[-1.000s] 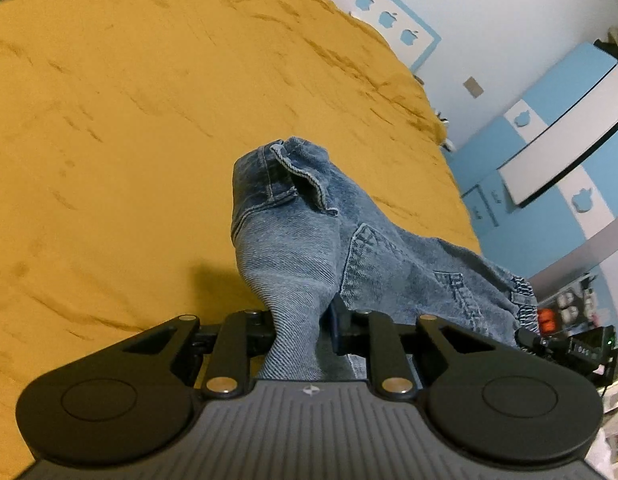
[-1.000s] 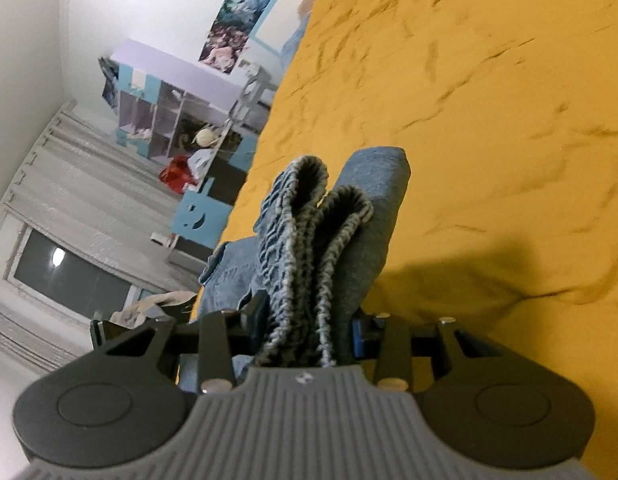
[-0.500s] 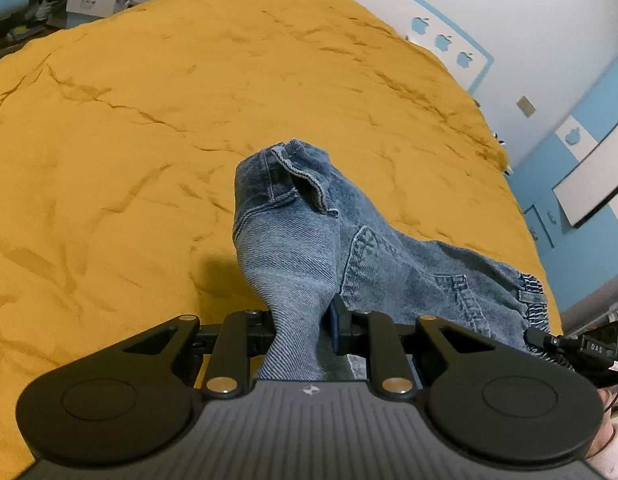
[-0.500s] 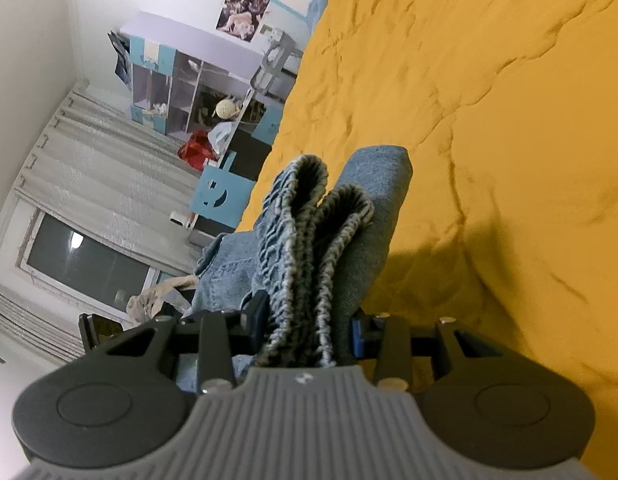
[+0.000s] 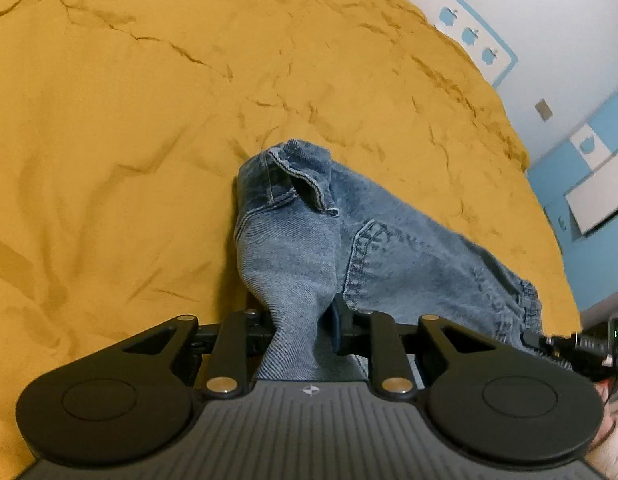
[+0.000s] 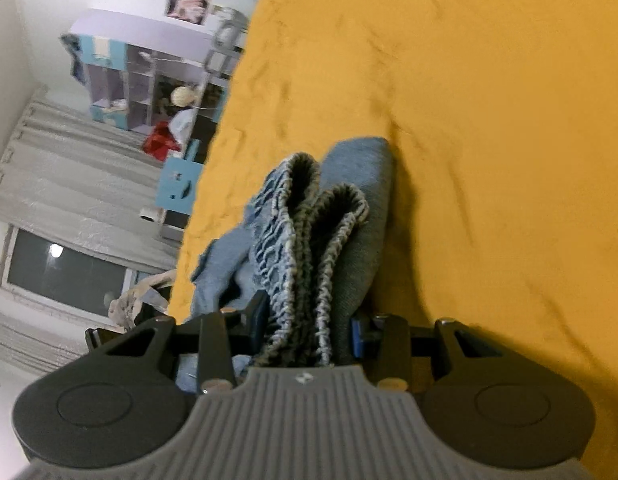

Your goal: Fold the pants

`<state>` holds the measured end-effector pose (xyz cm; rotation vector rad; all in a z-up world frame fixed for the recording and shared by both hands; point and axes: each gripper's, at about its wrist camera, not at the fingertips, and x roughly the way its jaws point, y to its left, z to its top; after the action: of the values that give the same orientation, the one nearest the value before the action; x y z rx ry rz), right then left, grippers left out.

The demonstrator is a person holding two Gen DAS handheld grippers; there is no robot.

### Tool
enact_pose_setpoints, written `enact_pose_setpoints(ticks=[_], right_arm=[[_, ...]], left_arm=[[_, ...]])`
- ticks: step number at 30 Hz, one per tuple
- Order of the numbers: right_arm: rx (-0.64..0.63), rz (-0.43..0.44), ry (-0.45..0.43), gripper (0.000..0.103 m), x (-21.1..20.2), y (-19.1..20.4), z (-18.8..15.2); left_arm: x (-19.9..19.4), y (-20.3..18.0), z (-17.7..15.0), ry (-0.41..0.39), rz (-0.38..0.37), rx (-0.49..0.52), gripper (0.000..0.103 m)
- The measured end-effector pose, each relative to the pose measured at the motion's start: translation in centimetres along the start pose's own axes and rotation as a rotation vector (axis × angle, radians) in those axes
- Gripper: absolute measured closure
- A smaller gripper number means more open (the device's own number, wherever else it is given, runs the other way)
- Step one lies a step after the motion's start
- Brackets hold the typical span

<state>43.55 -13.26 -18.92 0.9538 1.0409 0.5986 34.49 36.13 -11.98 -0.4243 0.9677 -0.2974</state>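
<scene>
The pants (image 5: 309,248) run from frame centre to lower right over the yellow bed (image 5: 109,140). Left gripper (image 5: 303,320) and right gripper (image 6: 309,324) each have jaws clamped on bunched denim.

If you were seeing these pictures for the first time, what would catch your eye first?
The mustard-yellow bedspread fills both views. Against it stand the blue jeans, bunched and pinched in the left gripper. In the right wrist view, the right gripper is clamped on their gathered elastic waistband. A window with grey curtains sits far left.
</scene>
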Motion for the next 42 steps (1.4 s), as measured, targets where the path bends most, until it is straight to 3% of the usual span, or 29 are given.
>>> enact_pose_setpoints(ticks=[6,9,13,17,19,22,26,29,33,42], right_arm=[[0.035,-0.023,0.013,0.068,2.0,-2.2,0.0],[-0.004,-0.084,0.01,0.06,2.1,-0.8,0.0],[-0.168,-0.206,-0.006,0.049,0.8,2.5,-0.3],[-0.352,-0.356,-0.117,0.046,-1.9,5.9,-1.6],[-0.437,-0.393,-0.172,0.047,-3.3,7.5,-2.6],[-0.611,-0.456,-0.233,0.063,-4.6,10.3,-5.5],[-0.833,-0.493,-0.226,0.081,-3.6,12.8,-9.8],[-0.907,-0.538,-0.21,0.083,-1.7,12.7,-12.1],[-0.928,-0.616,-0.206,0.08,0.2,11.1,-13.4],[-0.856,-0.648,-0.153,0.08,3.2,8.2,-11.9]], left_arm=[[1.4,0.2,-0.8,0.039,0.069,0.027,0.062],[0.5,-0.6,-0.5,0.031,0.104,0.009,0.052],[-1.9,-2.3,-0.6,0.007,0.192,0.043,0.049],[-5.3,-4.2,-2.0,-0.049,0.242,0.13,0.049],[-7.0,-5.2,-3.0,-0.083,0.226,0.154,0.059],[-8.7,-6.6,-4.6,-0.103,0.217,0.185,0.072],[-8.2,-7.5,-7.0,-0.068,0.267,0.248,0.088],[-7.0,-6.7,-8.6,-0.023,0.31,0.254,0.091],[-5.2,-5.4,-9.5,0.022,0.351,0.246,0.094],[-2.0,-5.6,-9.3,0.088,0.438,0.319,0.097]])
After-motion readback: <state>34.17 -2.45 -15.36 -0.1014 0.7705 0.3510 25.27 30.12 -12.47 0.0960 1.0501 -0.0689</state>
